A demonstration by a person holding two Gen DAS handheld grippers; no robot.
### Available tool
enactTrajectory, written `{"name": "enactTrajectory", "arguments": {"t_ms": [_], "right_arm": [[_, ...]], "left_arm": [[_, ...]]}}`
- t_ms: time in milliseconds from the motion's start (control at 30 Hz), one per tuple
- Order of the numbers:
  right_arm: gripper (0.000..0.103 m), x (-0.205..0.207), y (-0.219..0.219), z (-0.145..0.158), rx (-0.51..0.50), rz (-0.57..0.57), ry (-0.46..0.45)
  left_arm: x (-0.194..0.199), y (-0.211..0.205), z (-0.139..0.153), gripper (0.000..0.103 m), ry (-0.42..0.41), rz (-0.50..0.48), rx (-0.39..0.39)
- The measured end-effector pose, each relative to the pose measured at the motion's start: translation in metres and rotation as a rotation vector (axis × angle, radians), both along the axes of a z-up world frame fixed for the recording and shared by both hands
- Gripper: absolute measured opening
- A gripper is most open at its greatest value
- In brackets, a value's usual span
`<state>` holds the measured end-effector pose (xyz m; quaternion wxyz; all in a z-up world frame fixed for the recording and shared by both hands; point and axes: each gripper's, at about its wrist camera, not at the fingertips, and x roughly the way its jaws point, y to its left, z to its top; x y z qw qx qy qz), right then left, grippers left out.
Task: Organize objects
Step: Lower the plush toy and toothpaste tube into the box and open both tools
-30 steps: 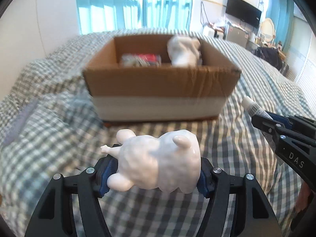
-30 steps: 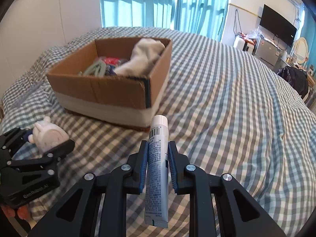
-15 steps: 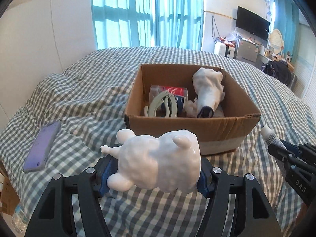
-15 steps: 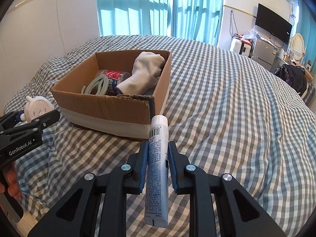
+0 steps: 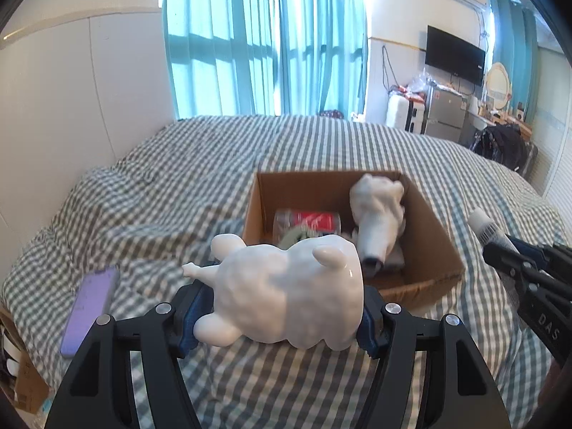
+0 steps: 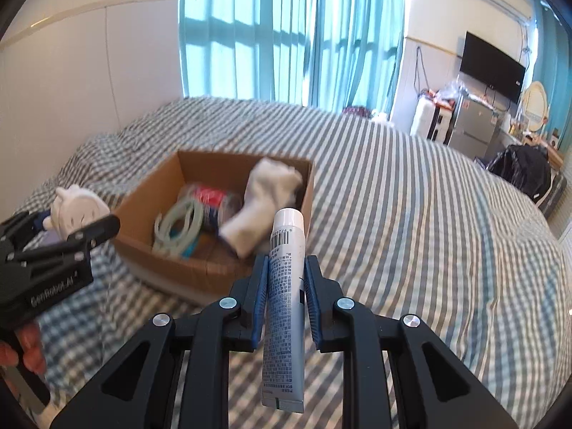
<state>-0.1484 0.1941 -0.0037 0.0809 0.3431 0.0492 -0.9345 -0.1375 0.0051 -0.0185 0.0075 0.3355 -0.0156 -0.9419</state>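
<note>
My left gripper [image 5: 279, 307] is shut on a white animal figurine [image 5: 286, 293] and holds it in the air just short of the near left corner of an open cardboard box [image 5: 439, 286]. My right gripper [image 6: 286, 286] is shut on a white tube [image 6: 286, 293], cap forward, held above the bed in front of the box [image 6: 214, 271]. The box holds a white sock [image 5: 379, 214], a red-labelled bottle [image 5: 311, 221] and a pale green ring-shaped item [image 6: 178, 225]. The figurine [image 6: 78, 207] and left gripper [image 6: 82, 228] also show in the right wrist view.
The box sits on a bed with a grey checked cover [image 5: 161, 214]. A purple phone [image 5: 89, 304] lies on the bed at the left. A white wall panel [image 5: 71, 107] is at the left; a curtained window, a TV and furniture stand behind the bed.
Both grippers have risen and now look down into the box. The left one moved to the left of the box. Both grips are unchanged.
</note>
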Motion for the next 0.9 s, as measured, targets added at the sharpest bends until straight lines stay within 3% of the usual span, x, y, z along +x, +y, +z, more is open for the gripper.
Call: {"name": "enactTrajectory", "arguments": {"t_ms": [400, 700, 900], "right_arm": [[0.020, -0.064, -0.020, 0.011, -0.042, 0.025, 0.017], [0.020, -0.108, -0.030, -0.027, -0.063, 0.024, -0.059], [0.021, -0.123, -0.031, -0.047, -0.053, -0.005, -0.089]], "left_arm": [[-0.058, -0.007, 0.014, 0.068, 0.027, -0.001, -0.006], [-0.110, -0.005, -0.014, 0.068, -0.034, -0.066, -0.003], [-0.125, -0.003, -0.033, 0.068, -0.064, -0.079, 0.003]]}}
